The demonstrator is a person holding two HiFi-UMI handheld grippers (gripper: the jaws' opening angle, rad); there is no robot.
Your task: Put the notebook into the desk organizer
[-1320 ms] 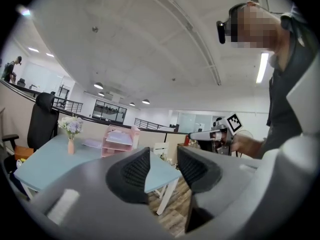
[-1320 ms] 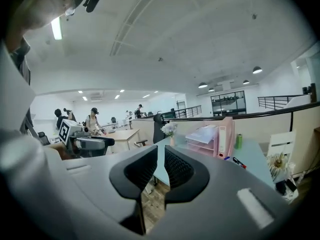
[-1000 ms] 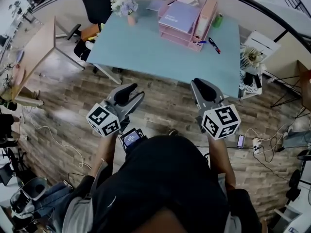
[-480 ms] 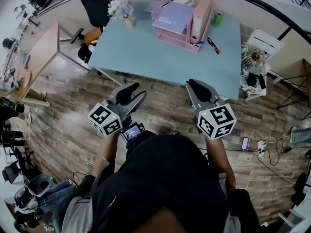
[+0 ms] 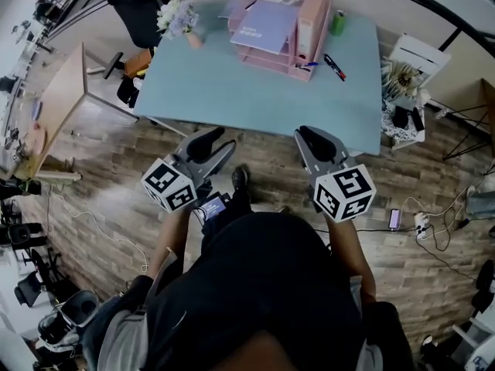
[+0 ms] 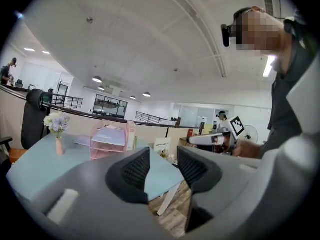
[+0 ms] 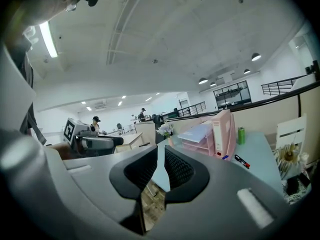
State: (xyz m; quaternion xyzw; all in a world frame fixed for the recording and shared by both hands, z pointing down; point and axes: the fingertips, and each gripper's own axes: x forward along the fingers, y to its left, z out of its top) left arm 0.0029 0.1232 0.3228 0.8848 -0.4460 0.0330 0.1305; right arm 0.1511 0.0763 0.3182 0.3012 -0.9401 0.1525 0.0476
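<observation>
A pink desk organizer [image 5: 272, 51] stands at the far side of the light blue table [image 5: 232, 83]. A lavender notebook [image 5: 267, 25] lies flat on its top tray. Both grippers hover over the wooden floor just short of the table's front edge, holding nothing. My left gripper [image 5: 210, 144] is open, with the table corner showing between its jaws [image 6: 163, 156]. My right gripper [image 5: 315, 141] is shut, leaving only a sliver between its pads [image 7: 161, 154]. The organizer [image 6: 111, 140] and notebook [image 6: 109, 133] show far off in the left gripper view, and the organizer [image 7: 200, 136] also in the right gripper view.
A pink box file [image 5: 313, 14] stands against the organizer's right side. Beside it are a green can [image 5: 338, 22] and pens [image 5: 334, 66]. A flower vase [image 5: 179, 20] sits at the table's far left, a black chair [image 5: 135, 10] beyond. Cables and a white side table [image 5: 414, 56] lie to the right.
The person has stepped closer to the table, which now sits nearer in the head view. Both grippers keep their pose and jaw openings. A shoe has come into view between the arms.
</observation>
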